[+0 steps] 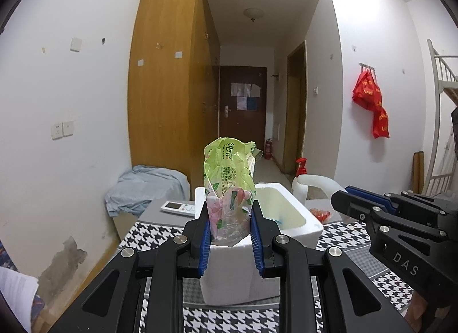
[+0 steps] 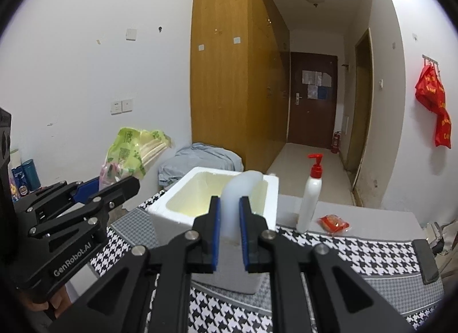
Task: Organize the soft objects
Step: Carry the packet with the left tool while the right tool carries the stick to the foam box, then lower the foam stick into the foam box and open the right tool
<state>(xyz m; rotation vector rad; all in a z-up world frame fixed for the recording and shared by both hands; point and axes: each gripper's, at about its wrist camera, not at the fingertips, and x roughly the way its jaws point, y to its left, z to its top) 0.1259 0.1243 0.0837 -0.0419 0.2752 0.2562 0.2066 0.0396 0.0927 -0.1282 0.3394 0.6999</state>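
White walls, one tall wooden wardrobe (image 1: 169, 75) and one dark door (image 1: 243, 104) behind a houndstooth-covered table (image 1: 151, 233).

Left wrist view: left gripper (image 1: 230, 218) pinching one green tissue pack (image 1: 227, 178), held upright above the near rim of one white foam box (image 1: 297, 218). Beside the box, one remote (image 1: 179, 207) and one red snack packet (image 1: 320, 214). Right gripper (image 1: 340, 198) at the right edge.

Right wrist view: right gripper (image 2: 229, 212) nipped onto one translucent white soft piece (image 2: 243, 187), curving up over the foam box (image 2: 169, 207). One pump bottle (image 2: 310, 194) standing right of the box, red snack packet (image 2: 333, 224) just beside it. Tissue pack (image 2: 128, 152) aloft at left in the left gripper (image 2: 114, 184).
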